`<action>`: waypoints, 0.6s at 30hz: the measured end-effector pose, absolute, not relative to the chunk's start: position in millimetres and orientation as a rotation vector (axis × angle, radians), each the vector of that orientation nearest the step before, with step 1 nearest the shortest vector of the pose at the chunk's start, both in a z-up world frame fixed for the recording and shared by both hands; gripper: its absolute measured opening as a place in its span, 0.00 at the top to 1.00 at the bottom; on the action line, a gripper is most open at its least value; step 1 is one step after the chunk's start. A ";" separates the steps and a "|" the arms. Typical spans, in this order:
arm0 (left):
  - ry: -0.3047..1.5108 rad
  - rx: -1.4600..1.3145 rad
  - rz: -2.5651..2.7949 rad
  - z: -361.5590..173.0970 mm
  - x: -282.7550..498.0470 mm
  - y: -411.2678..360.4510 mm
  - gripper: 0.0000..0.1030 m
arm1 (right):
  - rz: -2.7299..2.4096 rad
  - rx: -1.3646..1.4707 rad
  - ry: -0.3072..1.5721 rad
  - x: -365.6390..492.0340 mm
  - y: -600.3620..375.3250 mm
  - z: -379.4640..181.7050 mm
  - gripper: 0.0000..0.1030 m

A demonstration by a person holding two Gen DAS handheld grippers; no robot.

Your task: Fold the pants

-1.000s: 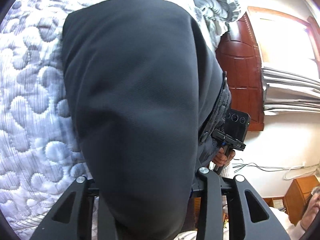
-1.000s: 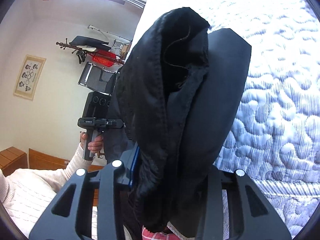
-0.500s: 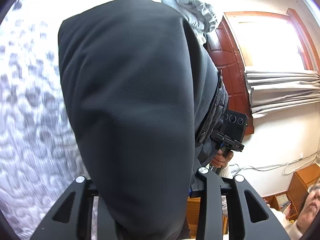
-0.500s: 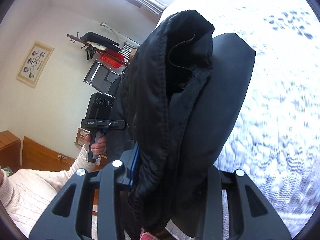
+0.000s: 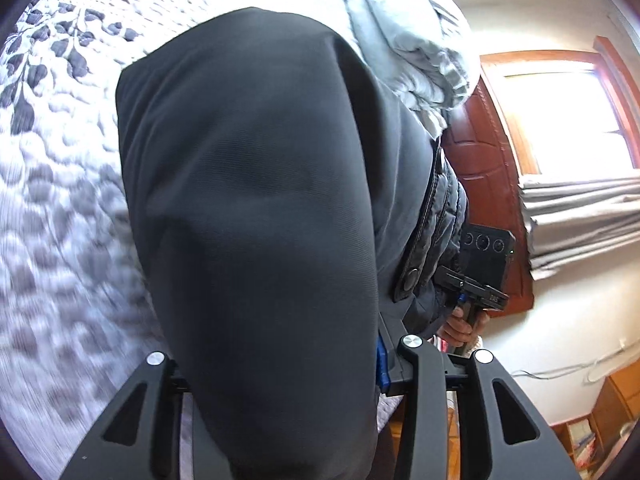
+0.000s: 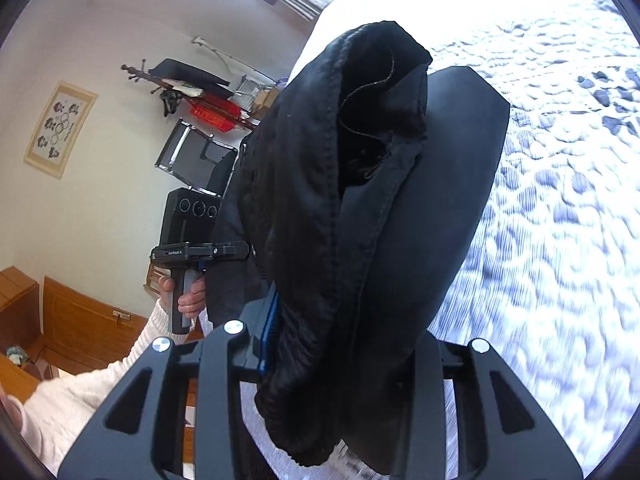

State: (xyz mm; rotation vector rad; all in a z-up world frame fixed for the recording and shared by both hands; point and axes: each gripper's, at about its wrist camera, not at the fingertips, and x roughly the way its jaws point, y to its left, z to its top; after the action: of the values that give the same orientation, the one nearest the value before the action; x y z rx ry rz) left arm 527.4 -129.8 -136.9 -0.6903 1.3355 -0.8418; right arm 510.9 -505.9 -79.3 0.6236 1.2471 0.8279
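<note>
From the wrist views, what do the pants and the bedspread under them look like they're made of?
Pants: dark charcoal woven cloth, matte, with a fine twill-like weave; probably a synthetic or cotton blend. The waistband looks softer, with stitched ribbing and a loose thread.

Bedspread: white quilted fabric, likely cotton, with puffy stitched pebble shapes and a grey leaf print.

The pants (image 5: 256, 208) in my matt black plastic grippers are smooth, finely woven dark cloth above a puckered quilted bedspread (image 5: 60, 184), beside glossy reddish wood (image 5: 484, 176).
</note>
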 end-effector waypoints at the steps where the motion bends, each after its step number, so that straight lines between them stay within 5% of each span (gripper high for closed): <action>1: 1.344 -0.691 -0.832 -142.8 533.5 -128.7 0.61 | 0.825 0.627 1.262 517.9 -503.5 -87.2 0.66; 11: 1.375 -0.713 -0.850 -174.3 547.2 -126.9 0.53 | 0.799 0.682 1.340 534.5 -511.5 -126.5 0.61; 15: 1.377 -0.740 -0.839 -183.9 546.7 -131.2 0.45 | 0.765 0.744 1.365 532.5 -515.8 -141.2 0.55; 18: 1.360 -0.735 -0.802 -190.6 541.8 -128.4 0.33 | 0.755 0.786 1.362 533.7 -513.3 -147.3 0.40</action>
State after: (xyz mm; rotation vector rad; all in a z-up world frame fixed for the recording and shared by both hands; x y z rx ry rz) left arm 541.8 -128.4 -190.6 -0.7353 1.3596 -0.8024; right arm 533.7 -513.3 -147.4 0.7865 1.3619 0.7554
